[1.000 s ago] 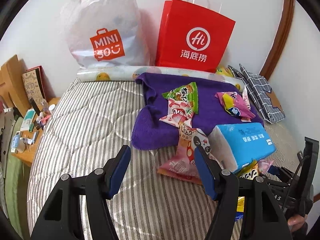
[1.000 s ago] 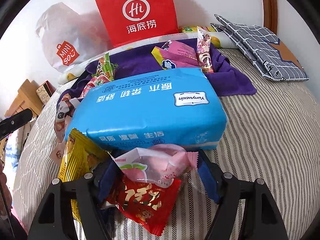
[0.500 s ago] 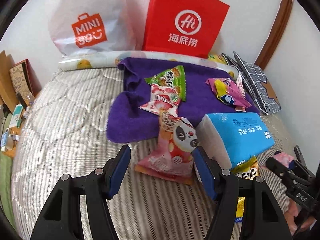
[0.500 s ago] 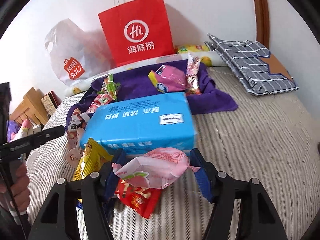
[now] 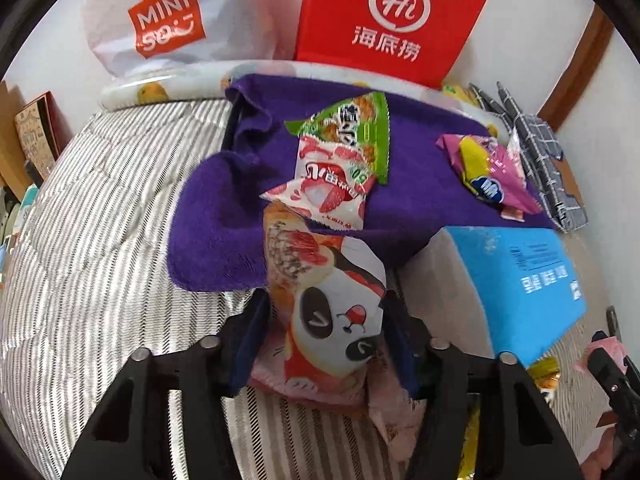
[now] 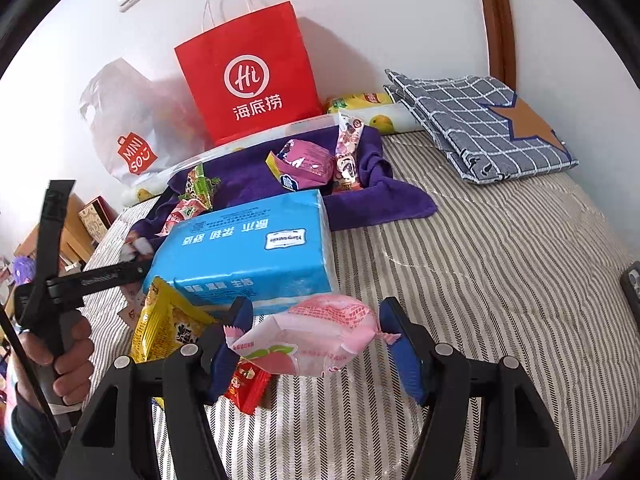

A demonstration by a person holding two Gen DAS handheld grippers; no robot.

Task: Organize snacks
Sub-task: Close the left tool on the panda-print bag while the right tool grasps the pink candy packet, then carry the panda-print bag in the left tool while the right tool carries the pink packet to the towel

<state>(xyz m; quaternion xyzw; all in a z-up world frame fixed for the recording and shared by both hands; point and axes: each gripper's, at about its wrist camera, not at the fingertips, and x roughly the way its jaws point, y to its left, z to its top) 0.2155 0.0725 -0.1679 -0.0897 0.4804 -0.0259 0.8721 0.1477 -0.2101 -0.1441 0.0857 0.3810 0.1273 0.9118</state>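
A striped quilted bed point(image 6: 500, 264) fills the room's corner, with a red paper bag point(image 6: 252, 76) and a white plastic bag point(image 5: 160, 20) standing against the white wall behind it. A purple towel point(image 5: 224, 208) is spread near the wall end of the bed, and a blue tissue pack point(image 6: 252, 248) lies just in front of it. Snack packets are scattered on and around the towel: a green one point(image 5: 356, 128) partly over a red-and-white one point(image 5: 324, 192), and a purple-and-yellow one point(image 5: 488, 176) further right.

The panda snack bag point(image 5: 332, 312) lies half off the towel's front edge, its long axis running straight away from the left gripper point(image 5: 326, 344), so the fingers straddle its near end across its narrow width. The left hand is clearly the nearer one to it. That gripper's jaws stand on either side of the bag, close against it; whether they actually pinch it I cannot tell.

The right gripper point(image 6: 316, 340) hovers above the bed just in front of the tissue pack, with a pink peach packet point(image 6: 312, 336) clasped between its fingers. A yellow packet point(image 6: 164, 324) and a small red packet point(image 6: 246, 384) lie beneath it.
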